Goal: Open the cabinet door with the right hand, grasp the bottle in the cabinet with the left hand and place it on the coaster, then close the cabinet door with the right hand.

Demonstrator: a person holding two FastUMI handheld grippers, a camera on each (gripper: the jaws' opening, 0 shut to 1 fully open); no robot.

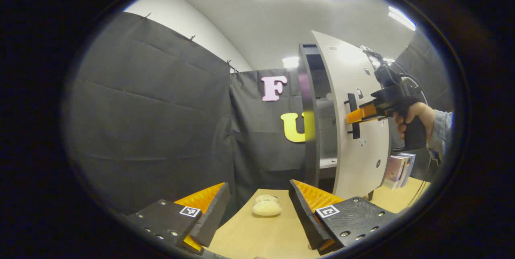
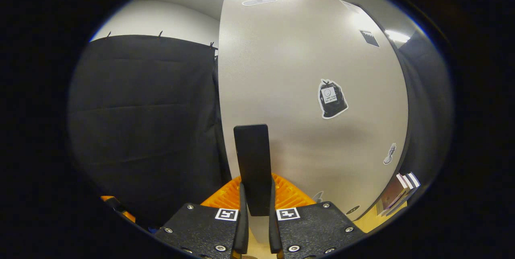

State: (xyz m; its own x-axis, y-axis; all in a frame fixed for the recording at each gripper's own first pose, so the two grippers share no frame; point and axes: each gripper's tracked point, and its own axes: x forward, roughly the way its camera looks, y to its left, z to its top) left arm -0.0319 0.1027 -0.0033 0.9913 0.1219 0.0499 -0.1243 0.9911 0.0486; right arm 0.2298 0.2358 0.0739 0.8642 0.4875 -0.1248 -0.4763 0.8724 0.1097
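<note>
In the left gripper view, the left tool [image 1: 259,210] sits at the bottom of the frame with its jaws spread wide and nothing between them, over the tan bench [image 1: 257,235]. Just ahead of it, low in the centre, lies a small fluffy cream thing [image 1: 266,206] on the bench. Right of centre stands the cabinet [image 1: 310,130], its door [image 1: 358,130] swung partly out, edge toward the camera; a shelf shows in the gap, but no bottle can be made out there. At the right edge a hand [image 1: 414,118] holds the right tool [image 1: 349,117], whose tips are at the dark handle [image 1: 353,116]. Books [image 1: 398,169] lean behind the door, lower right.

In the right gripper view, the right tool [image 2: 256,206] is clamped on the handle [image 2: 253,166], which rises upright in the lower centre. The door [image 2: 305,90] carries stickers; the books [image 2: 398,194] are at lower right.
</note>
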